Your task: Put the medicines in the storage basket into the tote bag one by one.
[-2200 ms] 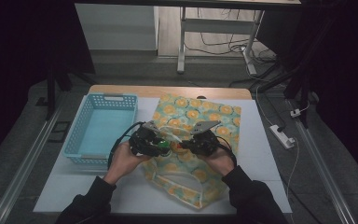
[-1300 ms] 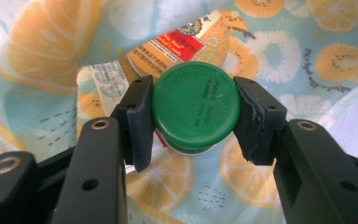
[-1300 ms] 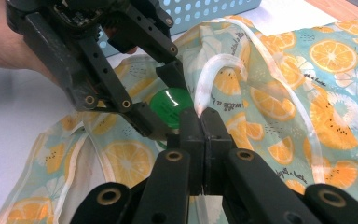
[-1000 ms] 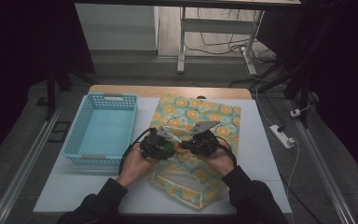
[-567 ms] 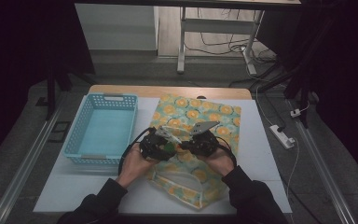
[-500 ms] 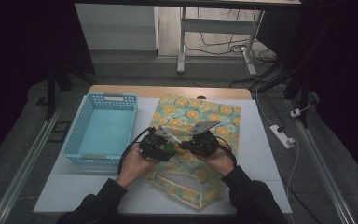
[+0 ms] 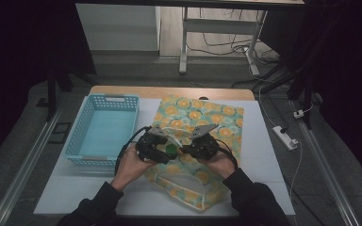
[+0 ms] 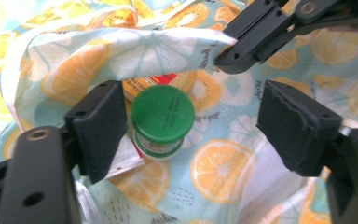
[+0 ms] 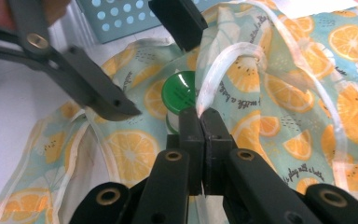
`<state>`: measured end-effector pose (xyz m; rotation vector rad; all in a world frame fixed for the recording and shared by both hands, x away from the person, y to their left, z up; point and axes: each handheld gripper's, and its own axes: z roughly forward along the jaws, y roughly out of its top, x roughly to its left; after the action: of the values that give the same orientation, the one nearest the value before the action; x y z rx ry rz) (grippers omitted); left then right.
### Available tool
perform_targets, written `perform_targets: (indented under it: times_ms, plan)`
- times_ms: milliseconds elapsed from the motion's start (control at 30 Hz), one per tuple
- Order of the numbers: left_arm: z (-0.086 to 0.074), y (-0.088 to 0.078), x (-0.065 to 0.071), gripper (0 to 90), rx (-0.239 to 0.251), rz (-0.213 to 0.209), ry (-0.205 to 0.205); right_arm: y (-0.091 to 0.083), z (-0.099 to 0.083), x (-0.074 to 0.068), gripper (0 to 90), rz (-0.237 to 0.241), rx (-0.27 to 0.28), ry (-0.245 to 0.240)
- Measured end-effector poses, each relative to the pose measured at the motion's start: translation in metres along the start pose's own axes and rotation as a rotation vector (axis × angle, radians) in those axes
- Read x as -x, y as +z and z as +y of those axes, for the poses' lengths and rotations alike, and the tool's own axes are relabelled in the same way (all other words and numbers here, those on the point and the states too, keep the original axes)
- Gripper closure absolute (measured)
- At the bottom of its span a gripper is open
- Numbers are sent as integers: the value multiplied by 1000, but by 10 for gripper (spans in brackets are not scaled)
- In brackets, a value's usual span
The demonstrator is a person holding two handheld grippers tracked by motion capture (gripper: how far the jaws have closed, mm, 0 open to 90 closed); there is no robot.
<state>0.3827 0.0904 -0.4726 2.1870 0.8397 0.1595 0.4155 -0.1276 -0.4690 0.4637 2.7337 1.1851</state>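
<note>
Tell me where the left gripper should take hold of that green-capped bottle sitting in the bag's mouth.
Grip the green cap, or the neck just under it, coming straight along the bottle's axis. The cap faces the left gripper end-on and lies between its open jaws, nearer one pad, so centring first would probably help. The right gripper holds the bag's edge up, which keeps that approach clear.

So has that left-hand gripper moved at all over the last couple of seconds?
Yes. The left gripper has slid a little to the right, away from the blue basket and toward the right gripper, over the orange-print bag.
</note>
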Motion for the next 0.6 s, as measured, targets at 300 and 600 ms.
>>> perform_targets:
  times_ms: [300, 600]
  plan:
    - [-1, -11, 4, 122, 16, -19, 8, -4, 1, 0, 896, -7, 16, 3]
    - [-6, -17, 12, 36, 14, -20, 30, -8, 3, 1, 896, -13, 29, 3]
